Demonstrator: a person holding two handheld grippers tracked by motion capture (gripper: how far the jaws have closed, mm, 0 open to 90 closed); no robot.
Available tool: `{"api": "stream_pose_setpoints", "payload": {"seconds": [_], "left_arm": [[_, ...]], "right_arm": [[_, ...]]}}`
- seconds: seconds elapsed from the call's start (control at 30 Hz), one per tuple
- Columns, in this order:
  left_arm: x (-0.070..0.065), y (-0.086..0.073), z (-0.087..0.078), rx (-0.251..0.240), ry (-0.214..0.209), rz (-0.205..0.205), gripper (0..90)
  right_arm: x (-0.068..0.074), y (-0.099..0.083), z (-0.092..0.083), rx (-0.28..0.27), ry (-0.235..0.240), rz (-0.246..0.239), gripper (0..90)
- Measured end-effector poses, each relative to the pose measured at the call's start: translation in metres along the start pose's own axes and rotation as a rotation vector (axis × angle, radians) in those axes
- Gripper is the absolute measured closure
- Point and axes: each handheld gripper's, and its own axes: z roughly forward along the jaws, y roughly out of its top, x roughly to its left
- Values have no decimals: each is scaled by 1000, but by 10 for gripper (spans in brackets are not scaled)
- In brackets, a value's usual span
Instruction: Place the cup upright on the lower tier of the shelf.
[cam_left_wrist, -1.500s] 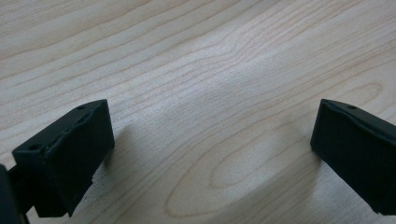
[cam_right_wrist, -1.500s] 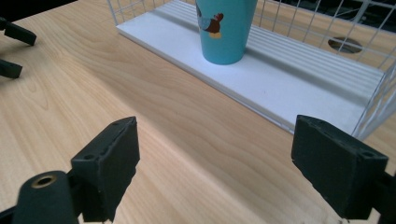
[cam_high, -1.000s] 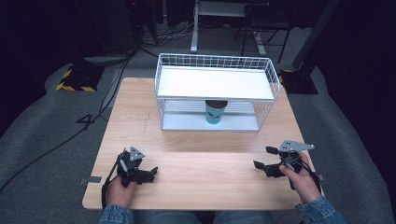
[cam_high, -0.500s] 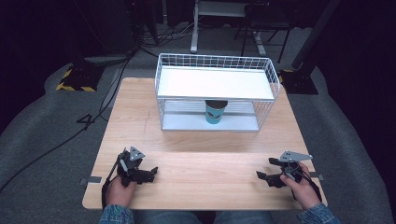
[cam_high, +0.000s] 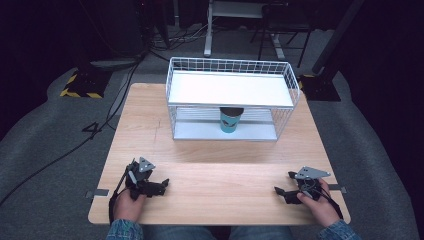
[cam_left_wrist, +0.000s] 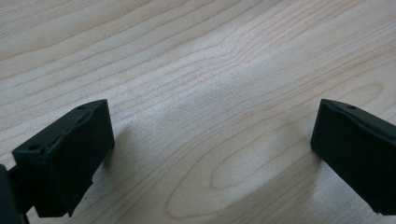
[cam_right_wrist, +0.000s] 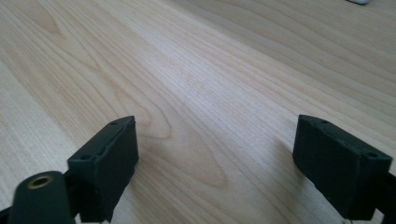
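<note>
A teal cup (cam_high: 231, 120) with a dark rim stands upright on the lower level of a white wire shelf rack (cam_high: 230, 89) at the back of the wooden table (cam_high: 215, 165). My left gripper (cam_high: 159, 185) rests low on the table near the front left corner, open, with bare wood between its jaws (cam_left_wrist: 212, 149). My right gripper (cam_high: 283, 192) rests near the front right corner, also open over bare wood (cam_right_wrist: 215, 154). Both are far from the cup.
The rack's flat white top shelf (cam_high: 230, 89) covers the cup from above. A cable (cam_high: 55, 160) runs across the grey floor at the left. Dark stands and a yellow-black striped base (cam_high: 80, 82) sit beyond the table.
My right gripper has come down and back toward the front edge of the table, settling lower. The left gripper has stayed put.
</note>
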Motion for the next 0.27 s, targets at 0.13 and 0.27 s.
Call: {"api": "stream_pose_setpoints", "payload": {"seconds": [0.13, 0.27], "left_arm": [[0, 0, 0, 0, 0, 0, 0], [0, 0, 0, 0, 0, 0, 0]], "right_arm": [[2, 0, 1, 9, 1, -9, 112], [2, 1, 2, 15, -7, -3, 85]]}}
